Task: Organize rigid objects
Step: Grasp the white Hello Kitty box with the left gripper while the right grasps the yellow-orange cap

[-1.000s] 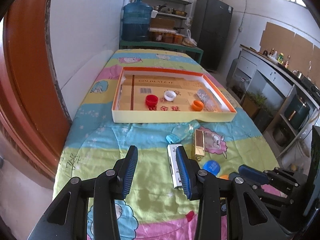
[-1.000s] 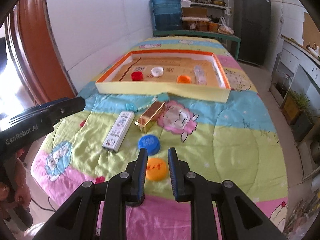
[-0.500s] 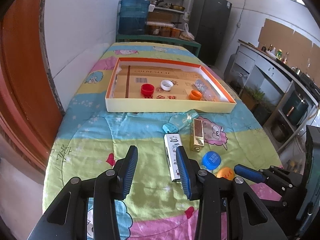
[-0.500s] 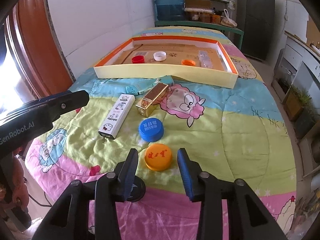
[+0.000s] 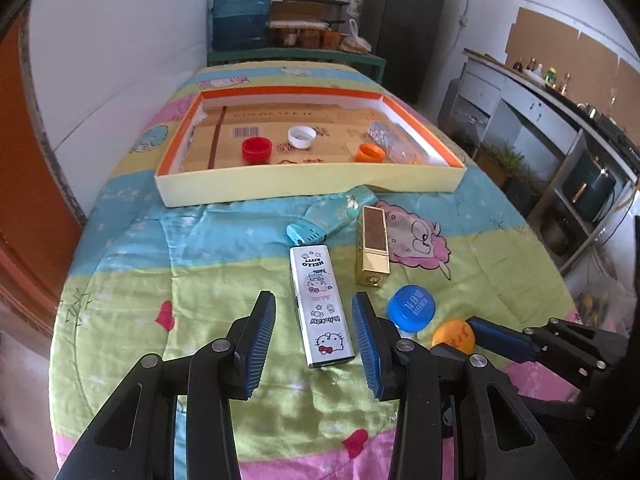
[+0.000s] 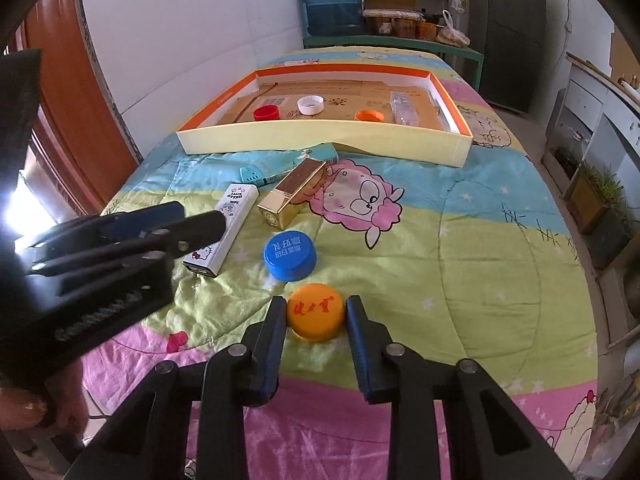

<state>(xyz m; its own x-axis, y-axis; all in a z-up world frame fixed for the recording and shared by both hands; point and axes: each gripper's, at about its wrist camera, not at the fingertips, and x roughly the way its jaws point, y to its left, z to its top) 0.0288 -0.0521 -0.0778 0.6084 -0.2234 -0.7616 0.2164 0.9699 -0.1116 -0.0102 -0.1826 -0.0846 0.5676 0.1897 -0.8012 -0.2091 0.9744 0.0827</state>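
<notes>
Quilt-level now, right gripper jaws closing around the orange cap; left gripper, half-open, has dropped over the white tin.

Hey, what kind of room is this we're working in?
Probably a home kitchen or utility room with a quilt-covered table. A big blue water jug stands by shelves of pots, a dark fridge is in the corner, and a counter with bottles runs along the right wall.

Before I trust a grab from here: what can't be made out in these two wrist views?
- Left wrist view: flat orange cap half hidden behind the right gripper.
- Right wrist view: white Hello Kitty tin partly covered by the left gripper.
- Both: teal bottle's far end lies behind the gold box.
</notes>
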